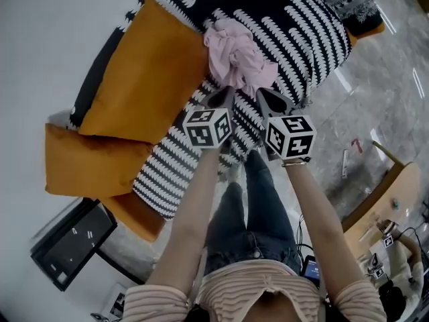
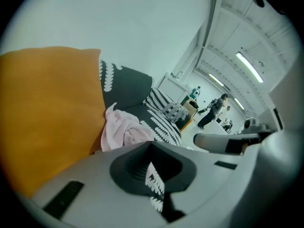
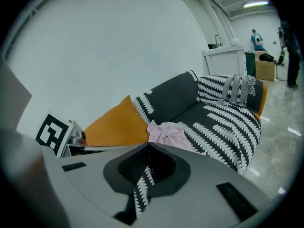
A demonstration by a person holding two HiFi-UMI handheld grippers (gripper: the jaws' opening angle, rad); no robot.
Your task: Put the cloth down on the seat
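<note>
A crumpled pink cloth [image 1: 238, 56] lies on the black-and-white patterned sofa seat [image 1: 301, 39], beside a large orange cushion [image 1: 144, 72]. My left gripper [image 1: 224, 98] and right gripper [image 1: 271, 100] hover side by side just short of the cloth, near the seat's front edge. Neither touches it. In the left gripper view the jaws meet at their tips [image 2: 151, 145] with nothing between them, and the cloth [image 2: 124, 129] rests beyond. The right gripper view shows the same: tips together [image 3: 148, 146], empty, with the cloth [image 3: 167, 133] ahead on the seat.
A second orange cushion [image 1: 87, 163] lies at the sofa's left end, and a fringed patterned pillow [image 1: 348, 2] at the far end. A black box [image 1: 70, 240] stands on the floor at lower left. A wooden table [image 1: 385, 193] is at right. People [image 2: 213, 110] stand far off.
</note>
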